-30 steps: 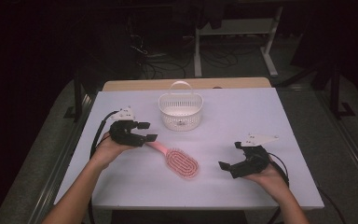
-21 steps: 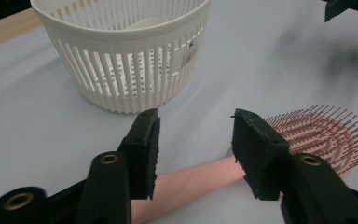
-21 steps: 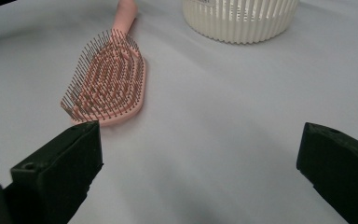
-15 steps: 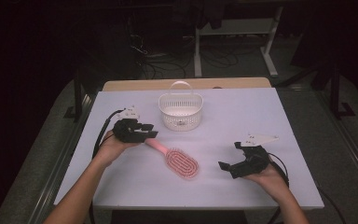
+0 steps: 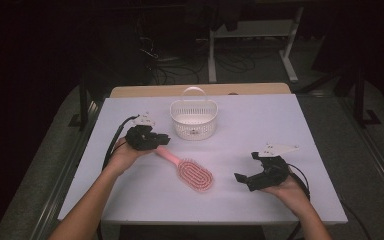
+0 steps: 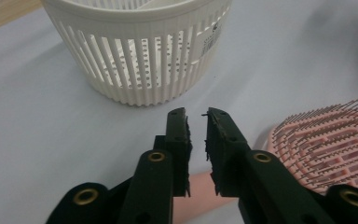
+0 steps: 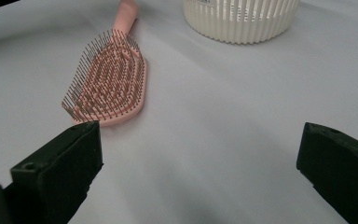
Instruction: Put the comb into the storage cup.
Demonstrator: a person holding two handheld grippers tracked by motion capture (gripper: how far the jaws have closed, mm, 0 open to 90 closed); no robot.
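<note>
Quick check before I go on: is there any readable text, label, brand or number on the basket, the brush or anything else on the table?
No text can be read.
White basket: a small sticker on its rim carries dark print, too small and blurred to read.
Pink hairbrush: no marking visible.
Left gripper and right gripper: no lettering visible.

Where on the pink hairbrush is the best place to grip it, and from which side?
Grip the hairbrush by its narrow, smooth handle, coming from above at the left end, jaws across its width. The head is wide and bristle-up, a poor grip. The left gripper, jaws just closing, already straddles the handle; whether the pads press it is unclear.
</note>
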